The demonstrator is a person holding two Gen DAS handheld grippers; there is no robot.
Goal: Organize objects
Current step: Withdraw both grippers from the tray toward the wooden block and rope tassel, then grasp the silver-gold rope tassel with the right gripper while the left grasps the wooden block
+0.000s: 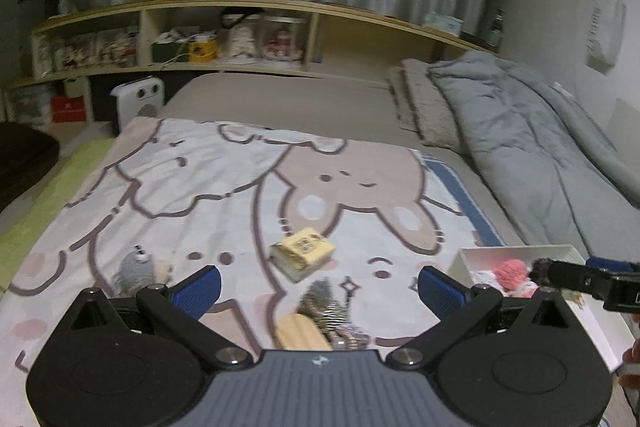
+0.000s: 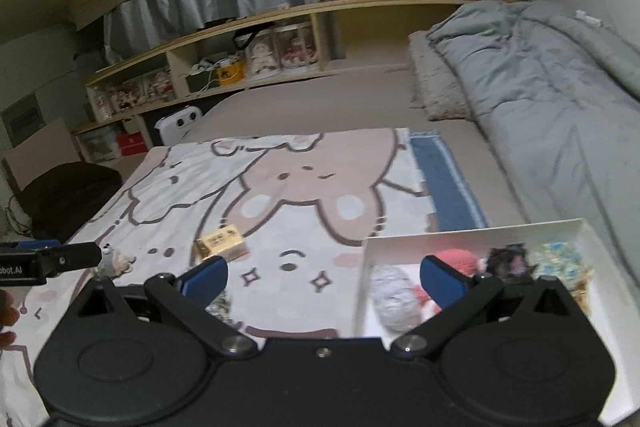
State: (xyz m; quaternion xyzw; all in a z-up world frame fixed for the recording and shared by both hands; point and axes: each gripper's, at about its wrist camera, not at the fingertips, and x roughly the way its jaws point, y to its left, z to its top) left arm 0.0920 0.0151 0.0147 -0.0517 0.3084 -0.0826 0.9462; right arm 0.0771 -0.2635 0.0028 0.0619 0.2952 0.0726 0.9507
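Here, a small yellow cardboard box (image 1: 303, 254) is seen lying on the cartoon-rabbit blanket (image 1: 168, 179), just ahead of the left gripper (image 1: 316, 285) (spread wide, empty). The right gripper (image 2: 324, 281), likewise spread, is held beside the white tray (image 2: 582, 227). The box is judged light, stiff, best pinched across its flat sides.

You can read "ebot.AI" in white on the left gripper (image 2: 60, 259), far left of your right jaws. The yellow box (image 1: 303, 251) ahead of the left jaws carries print too blurred to read.
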